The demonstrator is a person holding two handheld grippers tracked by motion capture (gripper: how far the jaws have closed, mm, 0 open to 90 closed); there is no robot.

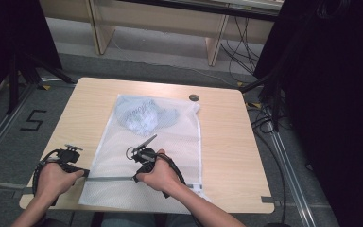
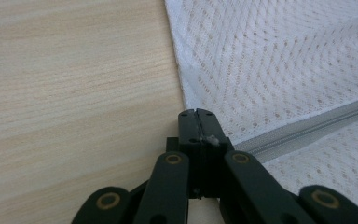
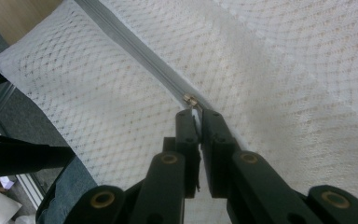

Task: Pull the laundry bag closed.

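The left gripper (image 2: 198, 114) lies low on the worktop (image 2: 74, 84), its jaws pressed together on the left end of the zip (image 2: 307, 128), a scrap of pale fabric caught between their tips where the grey tape meets the edge of the mesh bag (image 2: 270, 60). From above, the left hand (image 1: 52, 182) holds this gripper (image 1: 86, 174) at the bag's left border near the front edge of the worktop (image 1: 227, 142). The bag (image 1: 179, 146) spreads forward and to the right of those jaws, flat and white, with a crumpled bluish garment (image 1: 142, 116) showing through the mesh at its far end, well apart from both grippers. The zip (image 1: 111, 178) runs across the bag between the two grippers. The right hand (image 1: 156, 175) holds the right gripper (image 1: 136, 178) over the middle of the bag. In the right gripper view its jaws (image 3: 199, 112) are closed on the slider's metal pull (image 3: 189, 100), which sits just ahead of their tips on the zip (image 3: 135, 51), with mesh (image 3: 284, 70) on either side. A small dark disc (image 1: 194, 98) lies on the worktop beyond the bag's far right corner.
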